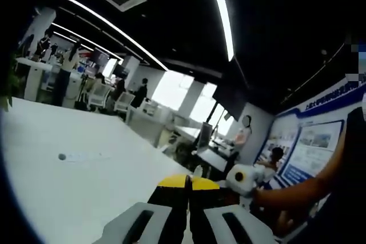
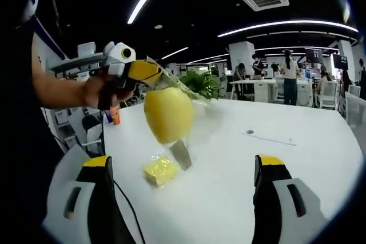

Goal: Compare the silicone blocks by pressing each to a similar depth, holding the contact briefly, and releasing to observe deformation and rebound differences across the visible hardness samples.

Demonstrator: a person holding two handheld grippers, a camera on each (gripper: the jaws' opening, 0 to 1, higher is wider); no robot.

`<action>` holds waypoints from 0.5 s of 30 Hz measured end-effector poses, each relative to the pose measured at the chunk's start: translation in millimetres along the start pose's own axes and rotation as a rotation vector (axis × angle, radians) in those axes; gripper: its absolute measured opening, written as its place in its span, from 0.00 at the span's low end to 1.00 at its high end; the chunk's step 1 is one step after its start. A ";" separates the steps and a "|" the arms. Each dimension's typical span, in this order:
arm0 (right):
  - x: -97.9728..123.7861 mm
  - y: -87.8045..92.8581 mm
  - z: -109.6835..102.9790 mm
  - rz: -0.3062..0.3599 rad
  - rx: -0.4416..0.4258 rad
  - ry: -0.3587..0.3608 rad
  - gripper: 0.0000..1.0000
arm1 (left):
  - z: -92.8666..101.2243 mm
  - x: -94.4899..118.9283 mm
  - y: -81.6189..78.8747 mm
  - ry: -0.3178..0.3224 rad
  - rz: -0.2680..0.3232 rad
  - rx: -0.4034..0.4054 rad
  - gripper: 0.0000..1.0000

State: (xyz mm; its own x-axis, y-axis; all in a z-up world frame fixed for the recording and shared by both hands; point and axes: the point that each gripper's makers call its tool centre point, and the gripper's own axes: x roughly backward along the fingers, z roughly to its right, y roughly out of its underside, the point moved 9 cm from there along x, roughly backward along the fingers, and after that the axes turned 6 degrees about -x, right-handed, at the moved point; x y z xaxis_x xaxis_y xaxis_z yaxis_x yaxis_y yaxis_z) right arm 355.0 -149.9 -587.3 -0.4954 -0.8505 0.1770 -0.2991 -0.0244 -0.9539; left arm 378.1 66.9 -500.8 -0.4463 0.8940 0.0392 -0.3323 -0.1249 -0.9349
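Observation:
A pale yellow silicone block point(image 2: 168, 112) hangs above the white table point(image 2: 297, 164) inside a clear plastic bag point(image 2: 171, 84). My left gripper point(image 2: 143, 70), held by a hand coming in from the left, is shut on the bag's top edge. In the left gripper view its yellow-tipped jaws point(image 1: 187, 182) are pressed together over the table point(image 1: 68, 198). A second, smaller yellow block point(image 2: 160, 171) lies on the table in clear wrap, below the hanging one. My right gripper point(image 2: 183, 163) is wide open, its jaws standing either side of the lying block and apart from it.
A small dark round spot point(image 2: 250, 132) marks the tabletop further out. A potted plant point(image 2: 200, 84) stands at the table's far edge. An orange object point(image 2: 115, 115) sits near the left edge. Desks, chairs and people point(image 2: 289, 78) fill the room behind.

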 end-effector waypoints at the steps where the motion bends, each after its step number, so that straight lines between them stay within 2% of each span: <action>1: -0.5 -0.1 0.1 0.004 -0.004 -0.004 0.96 | 1.4 0.2 1.0 0.008 -0.001 0.001 0.00; 6: -4.6 -4.9 -3.7 0.057 -0.037 -0.039 0.96 | 8.0 1.4 5.4 0.052 0.002 0.016 0.00; 15: -14.9 -5.0 -11.8 0.086 -0.066 -0.098 0.79 | 17.0 3.2 7.7 0.076 0.011 0.033 0.00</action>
State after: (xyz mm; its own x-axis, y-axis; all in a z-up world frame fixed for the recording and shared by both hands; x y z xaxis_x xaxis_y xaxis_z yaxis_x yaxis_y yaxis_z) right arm 354.3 -131.0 -582.4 -0.4401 -0.8954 0.0676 -0.3137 0.0828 -0.9459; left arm 360.0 61.6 -502.0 -0.3860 0.9225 0.0008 -0.3553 -0.1478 -0.9230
